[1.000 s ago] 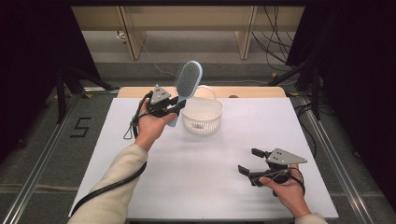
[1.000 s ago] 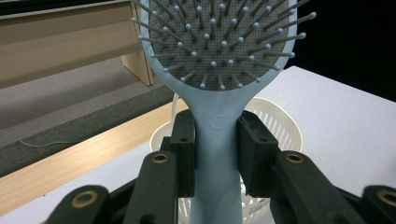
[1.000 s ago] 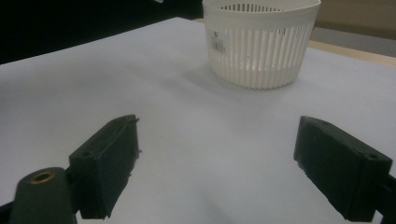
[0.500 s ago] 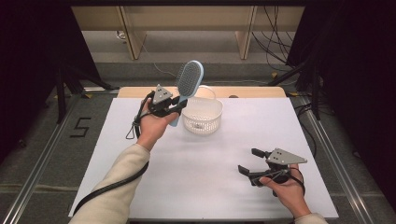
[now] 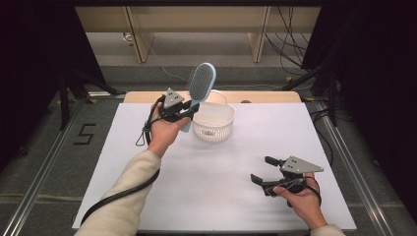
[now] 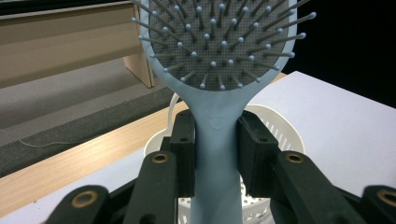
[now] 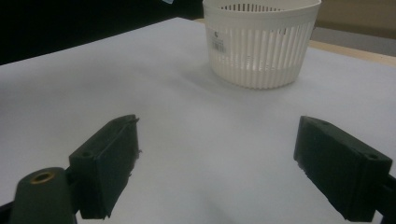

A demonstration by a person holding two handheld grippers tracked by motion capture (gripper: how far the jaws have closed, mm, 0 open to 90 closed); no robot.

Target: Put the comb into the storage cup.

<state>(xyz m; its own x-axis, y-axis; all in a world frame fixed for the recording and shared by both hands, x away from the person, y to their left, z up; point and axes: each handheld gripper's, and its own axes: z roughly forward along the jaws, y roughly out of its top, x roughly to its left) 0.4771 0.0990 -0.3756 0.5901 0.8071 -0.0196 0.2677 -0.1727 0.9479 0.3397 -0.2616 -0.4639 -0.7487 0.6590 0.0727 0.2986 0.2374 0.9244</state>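
Your worktop is broad and white, and the white slotted basket stands at its far middle, with nothing visible inside it from above. Your left claw is clamped on the handle of the pale blue hairbrush, which it holds upright just left of the basket and above its rim, bristles facing you — in the left gripper view both pads press the narrow neck of the handle, low under the head.

That grip is the weak point. The head is heavy and stands high above the pads, so a quick tilt could let the brush pivot or slide in the smooth plastic grip. If you lower it off-centre, the handle end may catch the basket's rim; the basket looks light and nothing holds it, so it could tip or skid.

Your right claw rests well apart at the near right, jaws wide open and holding nothing — too far off to steady the basket.

Writing: a small sticker on the basket's wall, print too small to read, and a "5" marked on the floor left of the worktop.
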